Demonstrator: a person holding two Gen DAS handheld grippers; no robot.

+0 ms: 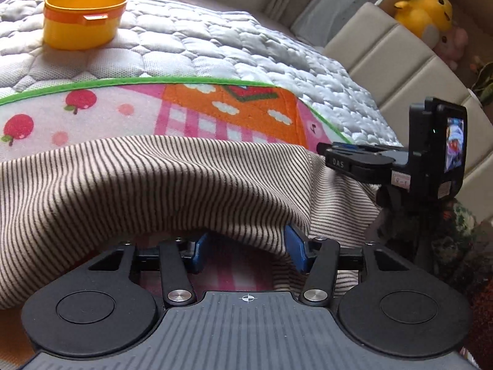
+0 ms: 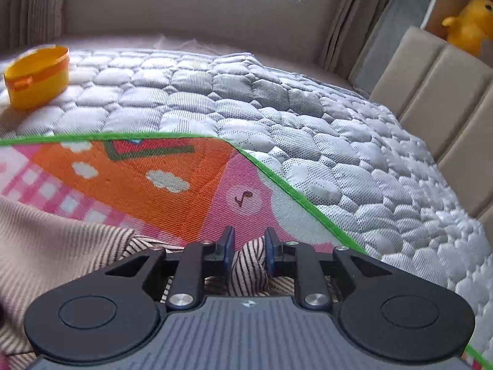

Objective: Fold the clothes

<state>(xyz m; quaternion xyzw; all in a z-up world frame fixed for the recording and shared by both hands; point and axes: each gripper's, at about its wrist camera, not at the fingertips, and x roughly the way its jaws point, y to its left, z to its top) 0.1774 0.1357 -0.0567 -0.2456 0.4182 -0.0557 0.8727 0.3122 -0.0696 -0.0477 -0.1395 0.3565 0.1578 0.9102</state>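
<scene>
A beige garment with thin dark stripes (image 1: 148, 185) lies on a colourful play mat (image 1: 191, 114) on the bed. It drapes over my left gripper (image 1: 246, 243), whose blue fingers stand wide apart with their tips hidden under the cloth. My right gripper (image 2: 249, 246) has a bunched fold of the same striped garment (image 2: 249, 265) between its blue pads, which are close together on it. The right gripper's body (image 1: 400, 166) shows in the left wrist view at the garment's right edge.
An orange-yellow plastic tub (image 1: 83, 15) stands on the grey quilted mattress cover (image 1: 246, 49) at the far left; it also shows in the right wrist view (image 2: 37, 75). A padded beige headboard (image 2: 440, 92) and a yellow plush toy (image 1: 425, 12) are at the right.
</scene>
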